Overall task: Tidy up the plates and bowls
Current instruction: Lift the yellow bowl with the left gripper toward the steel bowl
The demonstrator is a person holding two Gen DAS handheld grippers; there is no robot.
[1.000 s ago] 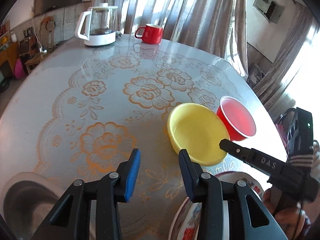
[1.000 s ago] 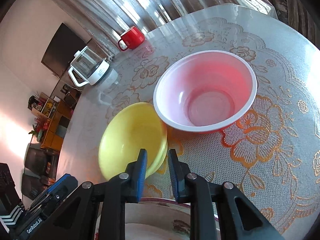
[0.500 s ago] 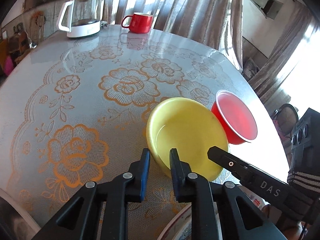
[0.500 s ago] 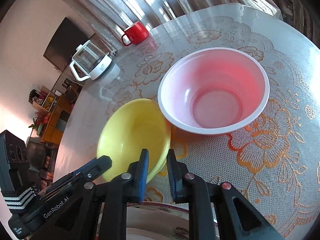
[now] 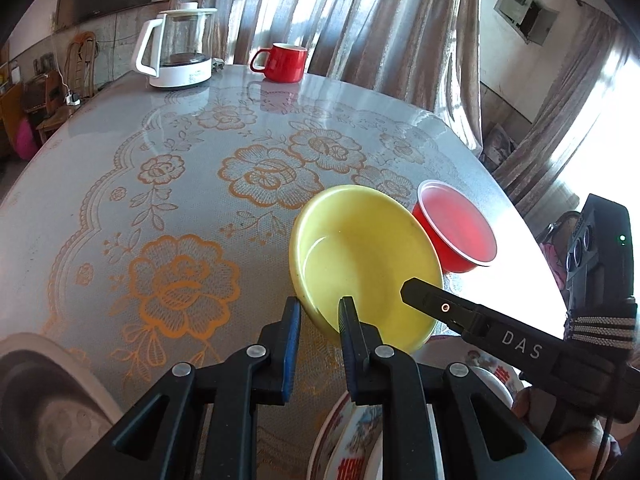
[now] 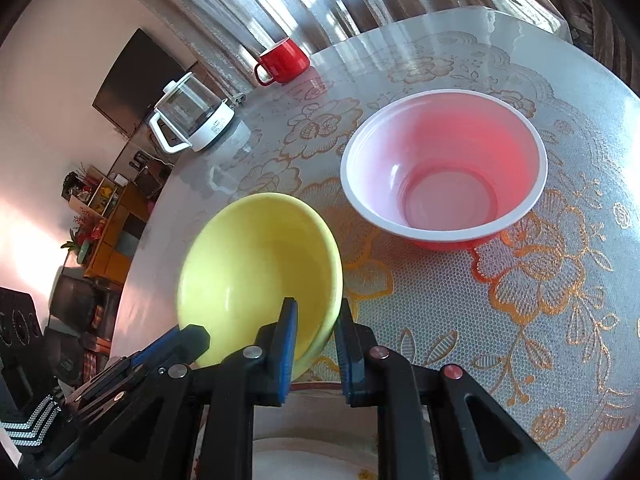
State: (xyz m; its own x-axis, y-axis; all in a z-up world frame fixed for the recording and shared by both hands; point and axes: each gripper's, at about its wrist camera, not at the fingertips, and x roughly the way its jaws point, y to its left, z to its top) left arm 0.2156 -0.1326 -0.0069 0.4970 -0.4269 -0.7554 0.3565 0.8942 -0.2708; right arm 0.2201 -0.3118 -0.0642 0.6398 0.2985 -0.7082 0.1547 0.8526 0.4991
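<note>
Both grippers, left (image 5: 317, 316) & right (image 6: 316, 318), are clamped on near rim of yellow bowl (image 5: 362, 264), tilted up beside red bowl (image 6: 442, 168) on table (image 5: 180, 168); nothing stacked yet, patterned plate (image 5: 352, 440) below, so task looks barely started.

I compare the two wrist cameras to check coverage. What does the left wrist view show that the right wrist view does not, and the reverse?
Only the left wrist view shows the wall box high on the right, the wooden chair far left and a grey round dish at the lower left.

Only the right wrist view shows the yellow shelf with small items.

Both show the yellow bowl, with the left gripper and right gripper each shut on its rim, the red bowl, the red mug, the kettle and the patterned plate.
</note>
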